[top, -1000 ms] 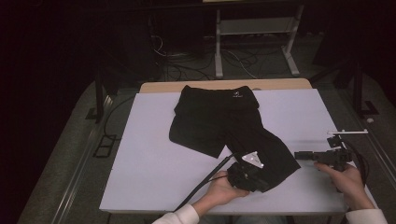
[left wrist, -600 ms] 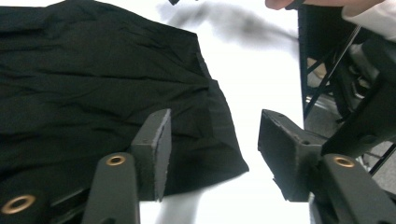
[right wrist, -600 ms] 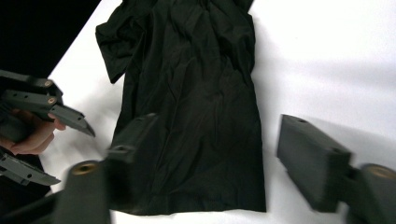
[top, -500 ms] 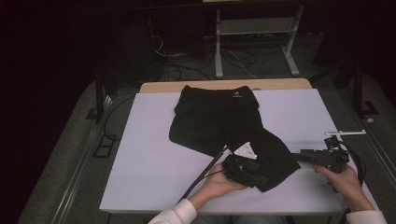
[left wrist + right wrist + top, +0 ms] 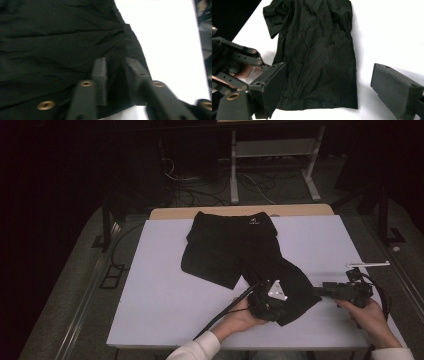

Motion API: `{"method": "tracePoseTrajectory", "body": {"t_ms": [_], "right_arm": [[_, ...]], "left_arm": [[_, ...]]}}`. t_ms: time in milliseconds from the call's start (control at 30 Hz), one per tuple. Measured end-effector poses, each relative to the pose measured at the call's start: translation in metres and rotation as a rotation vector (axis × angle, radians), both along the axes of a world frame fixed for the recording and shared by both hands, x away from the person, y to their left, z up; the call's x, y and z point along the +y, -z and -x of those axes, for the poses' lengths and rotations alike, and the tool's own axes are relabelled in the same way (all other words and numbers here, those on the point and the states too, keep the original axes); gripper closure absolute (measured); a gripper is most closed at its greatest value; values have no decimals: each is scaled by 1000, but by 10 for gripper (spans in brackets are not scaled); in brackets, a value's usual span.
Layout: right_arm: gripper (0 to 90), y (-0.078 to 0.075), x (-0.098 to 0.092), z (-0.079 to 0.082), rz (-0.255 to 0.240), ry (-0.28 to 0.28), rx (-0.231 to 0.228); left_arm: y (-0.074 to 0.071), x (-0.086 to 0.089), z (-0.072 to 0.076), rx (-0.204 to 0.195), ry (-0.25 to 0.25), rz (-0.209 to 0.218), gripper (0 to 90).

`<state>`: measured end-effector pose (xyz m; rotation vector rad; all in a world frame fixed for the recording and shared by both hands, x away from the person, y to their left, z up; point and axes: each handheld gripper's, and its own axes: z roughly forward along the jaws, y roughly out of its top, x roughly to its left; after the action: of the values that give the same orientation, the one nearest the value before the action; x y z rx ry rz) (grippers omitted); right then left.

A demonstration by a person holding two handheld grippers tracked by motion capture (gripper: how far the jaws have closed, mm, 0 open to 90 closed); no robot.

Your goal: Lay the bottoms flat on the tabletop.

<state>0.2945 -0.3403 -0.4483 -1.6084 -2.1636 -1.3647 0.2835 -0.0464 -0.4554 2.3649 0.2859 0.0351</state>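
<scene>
Black shorts (image 5: 235,245) lie flat on the white table (image 5: 160,285), waistband at the far side, one leg reaching toward the near right. My left gripper (image 5: 286,306) sits on that leg's hem. Its jaws have just been closing and stand narrow, with a fold of the cloth (image 5: 50,45) pinched between the pads (image 5: 100,72). My right gripper (image 5: 320,291) hovers low at the right, pointing left at the leg's end. Its jaws have just been opening and stand wide apart (image 5: 329,80), nothing between them but the hem of the shorts (image 5: 317,50) lying below.
A thin white stick (image 5: 369,264) lies near the table's right edge. Cables trail from both grippers toward the near edge. In the right gripper view the left gripper (image 5: 239,60) and its hand show at the left. A metal stand (image 5: 272,155) and floor cables lie beyond the table.
The left gripper drew a little to the left along the leg's near edge, then came back right onto the hem. The right gripper has stayed in place.
</scene>
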Motion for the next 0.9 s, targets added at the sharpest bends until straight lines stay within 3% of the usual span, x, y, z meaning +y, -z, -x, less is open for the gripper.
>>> {"method": "tracePoseTrajectory", "body": {"t_ms": [100,267,400,467,600,667,867,900], "right_arm": [[137,1,0,0,7,-1,7],[154,3,-1,0,22,-6,19],[205,4,-3,0,31,-11,28],[287,5,-3,0,44,-34,26],[339,6,-1,0,73,-49,31],[418,9,4,0,112,-74,46],[646,10,10,1,133,-121,65],[646,10,10,1,133,-121,65]], "left_arm": [[1,-1,0,22,-9,9,859],[-1,1,1,15,-3,6,875],[-7,5,5,0,9,39,875],[-10,8,8,-7,5,57,875],[-14,16,12,-1,9,81,874],[-12,22,13,13,0,91,874],[-4,31,15,44,-14,106,873],[-4,31,15,44,-14,106,873]]}}
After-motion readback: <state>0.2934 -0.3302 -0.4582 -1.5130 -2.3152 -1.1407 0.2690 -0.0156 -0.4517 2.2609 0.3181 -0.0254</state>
